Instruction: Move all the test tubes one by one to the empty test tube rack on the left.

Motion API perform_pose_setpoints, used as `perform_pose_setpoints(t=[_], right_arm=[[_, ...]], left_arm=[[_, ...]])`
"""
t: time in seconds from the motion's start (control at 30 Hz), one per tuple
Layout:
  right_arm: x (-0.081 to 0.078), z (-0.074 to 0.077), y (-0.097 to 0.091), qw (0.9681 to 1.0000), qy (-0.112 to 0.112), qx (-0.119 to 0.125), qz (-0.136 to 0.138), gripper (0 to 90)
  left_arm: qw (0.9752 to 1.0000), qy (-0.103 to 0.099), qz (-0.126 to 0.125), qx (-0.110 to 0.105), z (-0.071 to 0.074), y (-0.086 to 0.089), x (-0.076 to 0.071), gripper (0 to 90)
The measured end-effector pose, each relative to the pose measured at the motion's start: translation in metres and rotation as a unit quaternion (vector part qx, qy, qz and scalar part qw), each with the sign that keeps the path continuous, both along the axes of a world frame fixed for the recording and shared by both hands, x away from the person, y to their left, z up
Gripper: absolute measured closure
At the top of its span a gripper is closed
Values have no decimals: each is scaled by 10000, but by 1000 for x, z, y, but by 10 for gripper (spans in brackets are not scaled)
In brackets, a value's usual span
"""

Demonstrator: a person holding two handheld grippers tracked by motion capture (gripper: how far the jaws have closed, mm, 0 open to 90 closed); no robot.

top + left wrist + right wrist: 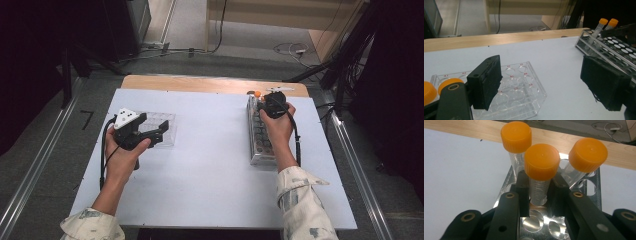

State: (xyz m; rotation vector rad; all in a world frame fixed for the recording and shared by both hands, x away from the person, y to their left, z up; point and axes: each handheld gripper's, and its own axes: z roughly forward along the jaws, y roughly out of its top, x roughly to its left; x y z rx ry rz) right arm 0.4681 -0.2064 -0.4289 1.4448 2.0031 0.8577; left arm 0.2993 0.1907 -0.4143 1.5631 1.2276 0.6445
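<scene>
Three orange-capped tubes stand at the far end of the rack (596, 192); the right gripper (539, 192) has its fingers clamped on the middle tube (540, 170). Lifting askew could jam it against its hole. The left gripper (549, 82) hovers wide open, empty, over the well plate (524, 87).

In your right gripper view, the black jaws cover the lower part of the middle tube (539, 187), so you cannot see where its bottom goes into the metal rack (541, 222). The bottom edge cuts the rack off. From high up, your right hand (278, 125) hides the right gripper (272, 106) tips and much of the rack, and the tubes there are too small to count. In your left gripper view, the near jaw hides part of the clear well plate (524, 90). Two orange caps (439, 87) sit at the left edge, one cut off.
</scene>
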Motion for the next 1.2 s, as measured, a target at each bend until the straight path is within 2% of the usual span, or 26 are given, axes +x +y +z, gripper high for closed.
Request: perform_pose_setpoints(t=[0.23,0.5,0.77,1.0,1.2], right_arm=[[-1,1,-1,10000,-44,65,-14,719],[-9,7,-3,9992,-367,160,21,719],[-19,21,-6,9978,-632,175,112,718],[-29,39,-10,9959,-833,302,168,719],[-40,53,-12,9930,-1055,432,315,719]], left_arm=[[10000,1,-8,6,0,0,0,178],[10000,2,28,16,-1,-1,0,178],[10000,7,25,15,-1,0,-1,178],[10000,-1,33,17,-1,-1,-1,178],[10000,-9,18,17,0,-2,-1,178]])
